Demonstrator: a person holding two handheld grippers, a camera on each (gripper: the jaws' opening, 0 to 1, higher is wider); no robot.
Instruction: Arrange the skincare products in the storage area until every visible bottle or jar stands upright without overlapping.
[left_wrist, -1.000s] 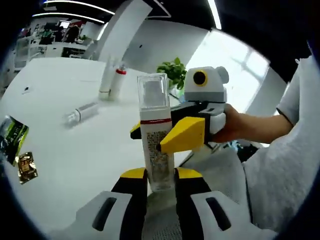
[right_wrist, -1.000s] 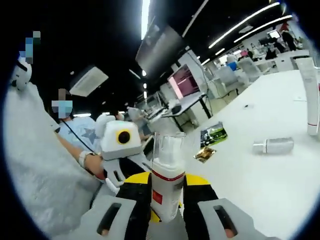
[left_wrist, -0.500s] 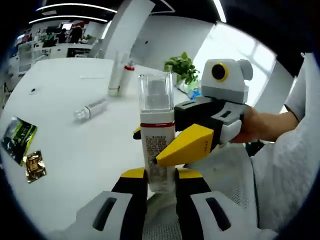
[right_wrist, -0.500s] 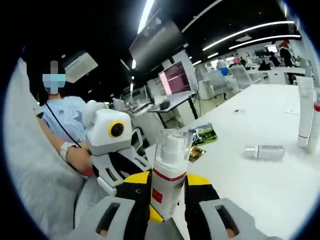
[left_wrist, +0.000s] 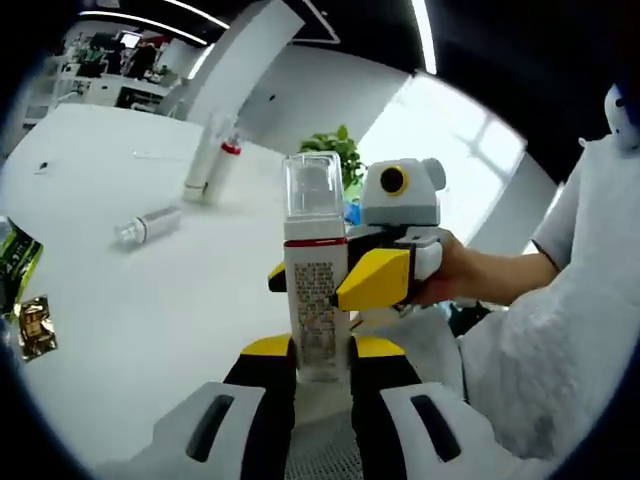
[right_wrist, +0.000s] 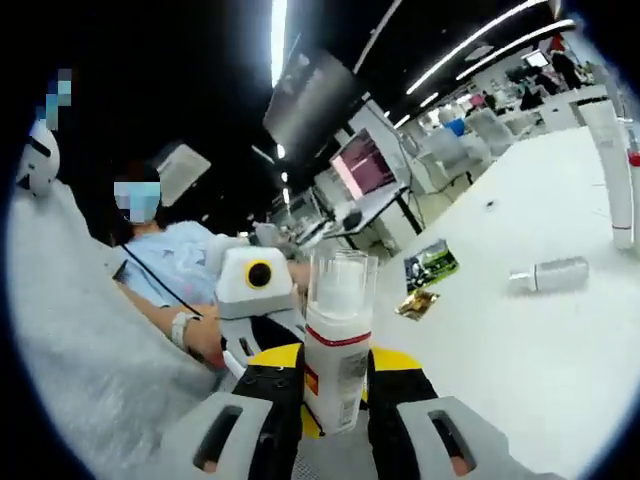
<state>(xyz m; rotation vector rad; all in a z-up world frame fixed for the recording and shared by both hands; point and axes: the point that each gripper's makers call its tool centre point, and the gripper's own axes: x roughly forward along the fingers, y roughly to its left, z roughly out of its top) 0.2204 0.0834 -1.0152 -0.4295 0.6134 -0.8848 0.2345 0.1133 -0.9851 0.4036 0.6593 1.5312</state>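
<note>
Where the left gripper view looks across the white table (left_wrist: 150, 300), wide bare surface runs from the near edge out to the far side. A small clear bottle (left_wrist: 147, 224) lies on its side out there, two tall tubes (left_wrist: 208, 155) stand upright beyond it, and a gold sachet (left_wrist: 32, 326) sits just beside a green packet (left_wrist: 12, 262) at the left edge. The left gripper (left_wrist: 322, 360) has its yellow-tipped jaws closed against the base of a white pump bottle (left_wrist: 316, 290), which stands upright with a clear cap and a red band. The right gripper (left_wrist: 340, 285) enters from the right, held by a hand (left_wrist: 455, 270), its yellow jaws pressed to the same bottle's middle.

Seen through the right gripper view, the table (right_wrist: 540, 350) spreads open to the right, its near edge running past the packet (right_wrist: 432, 264) and sachet (right_wrist: 416, 303). The lying bottle (right_wrist: 548, 274) rests well apart from one tube (right_wrist: 612, 165) standing at the far right. The right gripper (right_wrist: 334, 372) clamps the pump bottle (right_wrist: 336, 340) between its jaws, and the left gripper (right_wrist: 262, 335) meets that bottle from the left.
</note>
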